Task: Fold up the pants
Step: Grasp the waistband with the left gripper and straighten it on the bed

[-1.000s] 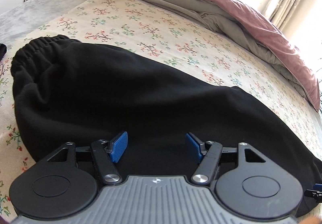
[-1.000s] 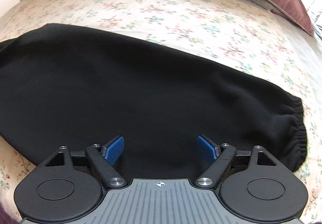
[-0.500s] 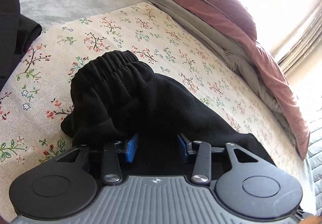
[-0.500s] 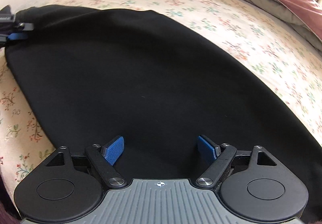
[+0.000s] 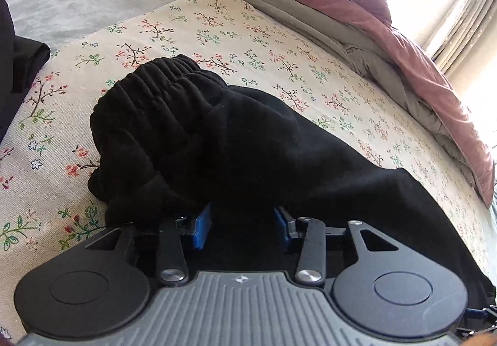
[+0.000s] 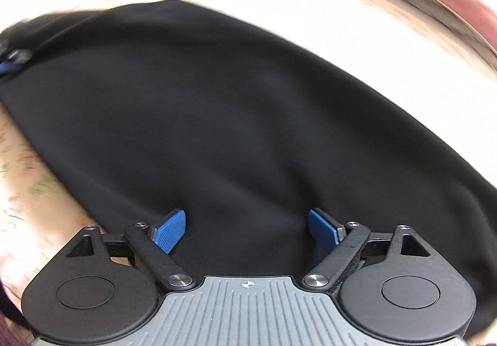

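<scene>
Black fleece pants point(image 5: 248, 153) lie across the floral bedsheet point(image 5: 217, 26). Their elastic waistband point(image 5: 155, 82) is bunched up at the left end. My left gripper point(image 5: 242, 223) is at the near edge of the waist end, its blue pads drawn in on a thick fold of the cloth. In the blurred right wrist view the pants point(image 6: 233, 113) fill the middle, and my right gripper point(image 6: 247, 229) hovers wide open over their near edge with nothing pinched. The left gripper point(image 6: 12, 61) shows at the far left edge of that view.
A maroon and grey duvet point(image 5: 357, 4) is heaped along the far side of the bed. A grey blanket point(image 5: 77, 4) lies at the back left, and another dark garment point(image 5: 18, 66) sits at the left edge. A curtain point(image 5: 466, 13) hangs at the right.
The left gripper's pads have narrowed onto the pants and the waist end has bunched up towards it. The right gripper has swung left along the pants, and its view is now blurred.
</scene>
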`<state>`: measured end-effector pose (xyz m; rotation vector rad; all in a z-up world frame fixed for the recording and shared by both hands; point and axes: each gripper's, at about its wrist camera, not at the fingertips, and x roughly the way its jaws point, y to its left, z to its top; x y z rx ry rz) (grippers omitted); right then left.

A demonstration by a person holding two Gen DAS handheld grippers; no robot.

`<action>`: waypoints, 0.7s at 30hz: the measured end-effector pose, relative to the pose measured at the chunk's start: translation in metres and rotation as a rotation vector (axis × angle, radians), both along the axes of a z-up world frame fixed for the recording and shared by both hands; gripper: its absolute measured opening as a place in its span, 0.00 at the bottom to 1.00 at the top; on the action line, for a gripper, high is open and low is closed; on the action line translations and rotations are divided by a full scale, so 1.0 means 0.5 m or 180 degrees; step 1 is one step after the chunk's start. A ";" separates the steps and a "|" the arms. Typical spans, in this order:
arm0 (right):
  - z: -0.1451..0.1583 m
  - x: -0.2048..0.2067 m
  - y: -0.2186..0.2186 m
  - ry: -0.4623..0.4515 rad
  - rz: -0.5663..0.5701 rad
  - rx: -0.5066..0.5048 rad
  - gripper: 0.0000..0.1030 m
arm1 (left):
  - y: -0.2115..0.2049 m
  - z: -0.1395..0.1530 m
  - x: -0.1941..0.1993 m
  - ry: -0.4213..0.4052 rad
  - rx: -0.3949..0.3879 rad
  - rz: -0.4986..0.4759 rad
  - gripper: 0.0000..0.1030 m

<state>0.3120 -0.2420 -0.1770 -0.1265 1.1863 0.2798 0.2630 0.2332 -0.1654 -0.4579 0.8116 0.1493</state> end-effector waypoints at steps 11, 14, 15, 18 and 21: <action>-0.005 -0.099 -0.451 -0.0274 -0.1812 0.0063 0.61 | -0.052 0.021 0.025 0.0215 0.0285 0.0153 0.63; 0.028 -0.113 -0.472 -0.0453 -0.2016 0.0171 0.53 | -0.098 0.046 0.028 0.0050 0.0257 0.0010 0.66; 0.034 -0.116 -0.478 -0.0495 -0.2075 0.0230 0.53 | -0.122 0.055 0.030 -0.0004 0.0320 -0.0067 0.68; 0.028 -0.148 -0.445 -0.0420 -0.2068 0.0237 0.53 | -0.195 0.058 0.047 -0.0089 0.0349 -0.0343 0.71; 0.003 -0.140 -0.440 -0.0249 -0.1867 0.0009 0.53 | -0.265 0.039 0.073 0.0008 0.0164 -0.0632 0.71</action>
